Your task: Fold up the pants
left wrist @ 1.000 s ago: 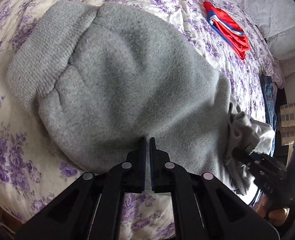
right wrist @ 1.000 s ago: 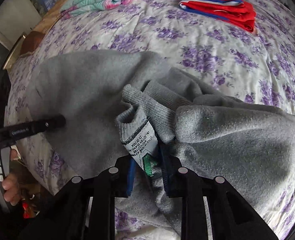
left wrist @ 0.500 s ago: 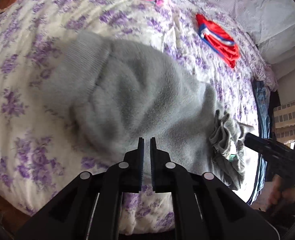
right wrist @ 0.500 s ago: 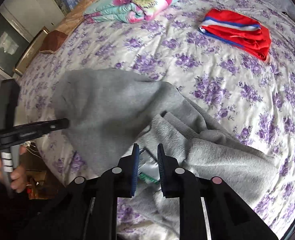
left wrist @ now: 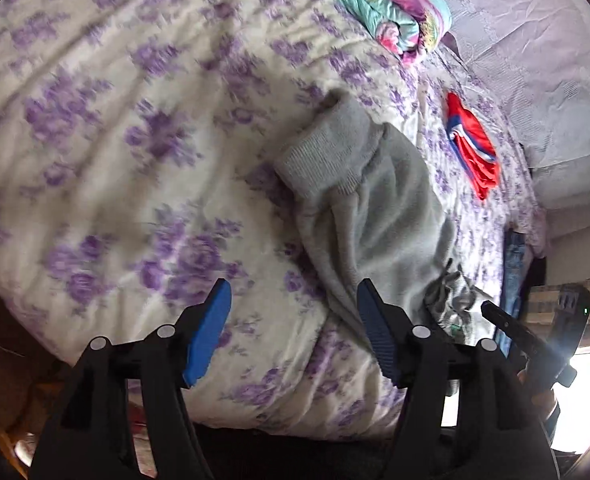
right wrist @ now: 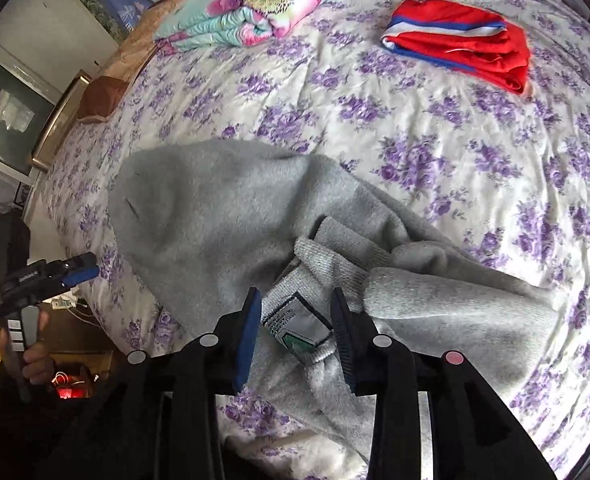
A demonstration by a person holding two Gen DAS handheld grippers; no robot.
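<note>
Moved since earlier: left gripper [left wrist: 293, 296] off the grey cloth and out to its side, jaws gone from pressed together to spread; right gripper [right wrist: 297, 300] lifted, garment tag no longer pinched.
Left gripper: jaws opening, nothing between the blue pads but floral bedspread [left wrist: 135, 128]; right pad just beside the edge of the grey pants [left wrist: 375, 200].
Right gripper: jaws opening, waistband and white care label [right wrist: 295, 322] of the pants lying between the pads, not visibly pressed by them.
Grey pants: lying on the bedspread near its front edge, partly folded; ribbed cuff [left wrist: 327, 152] at the far end from the right gripper, bunched waistband end directly below that gripper.
Red garment [right wrist: 463, 40]: folded, beyond the pants, well apart from them.
Teal and pink quilt [right wrist: 255, 4]: folded, also beyond the pants, near the far edge of the bedspread.
Hand [right wrist: 35, 364]: gripping the left gripper's handle, off the bedspread's edge.
</note>
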